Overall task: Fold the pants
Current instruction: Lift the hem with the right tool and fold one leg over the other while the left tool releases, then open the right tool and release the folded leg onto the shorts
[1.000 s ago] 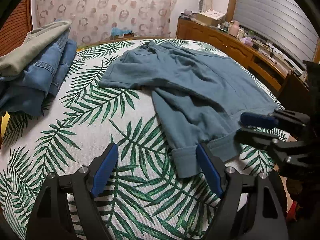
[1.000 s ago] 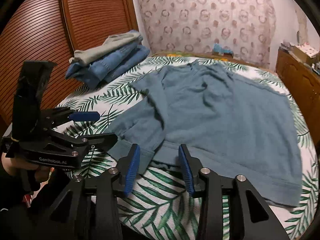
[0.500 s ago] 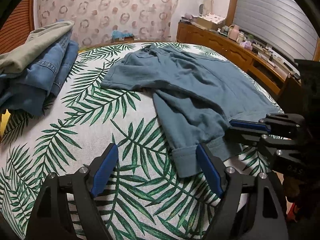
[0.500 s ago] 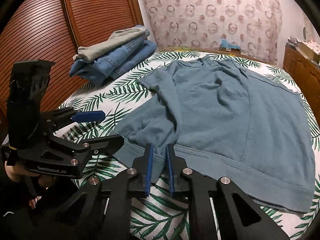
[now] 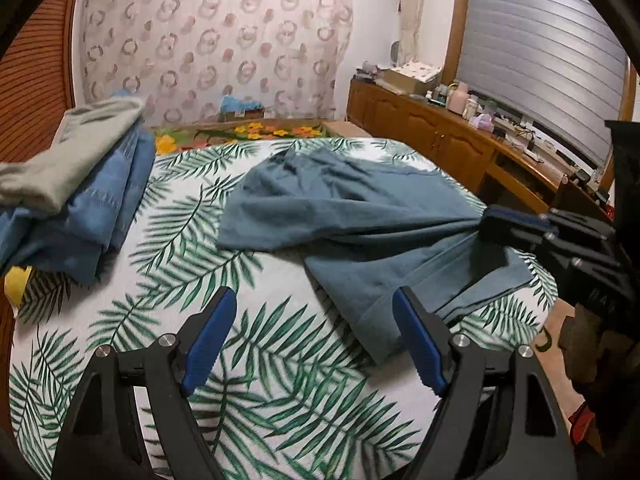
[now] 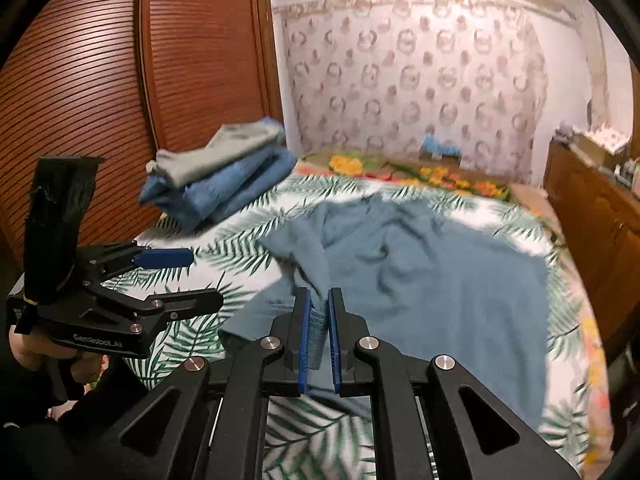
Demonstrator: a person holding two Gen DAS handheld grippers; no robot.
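Note:
Teal-blue pants (image 5: 360, 208) lie spread on the palm-leaf bedspread (image 5: 240, 352), waist end far, leg hems near. My right gripper (image 6: 318, 312) is shut on the pants (image 6: 440, 272) at the near edge between the legs and holds that cloth lifted off the bed; it also shows at the right in the left wrist view (image 5: 496, 220), with the fabric pulled into a taut bunch. My left gripper (image 5: 316, 336) is open and empty, just above the bedspread, its right finger beside the near leg hem. It also shows in the right wrist view (image 6: 180, 280).
A stack of folded jeans and a grey garment (image 5: 72, 184) sits at the bed's far left, also in the right wrist view (image 6: 224, 176). A wooden sideboard (image 5: 460, 140) with small items runs along the right. A slatted wooden wardrobe (image 6: 120, 80) stands left.
My right gripper closed on the pants' near edge and lifted it, pulling the cloth up and toward me. My left gripper stayed open and rose slightly.

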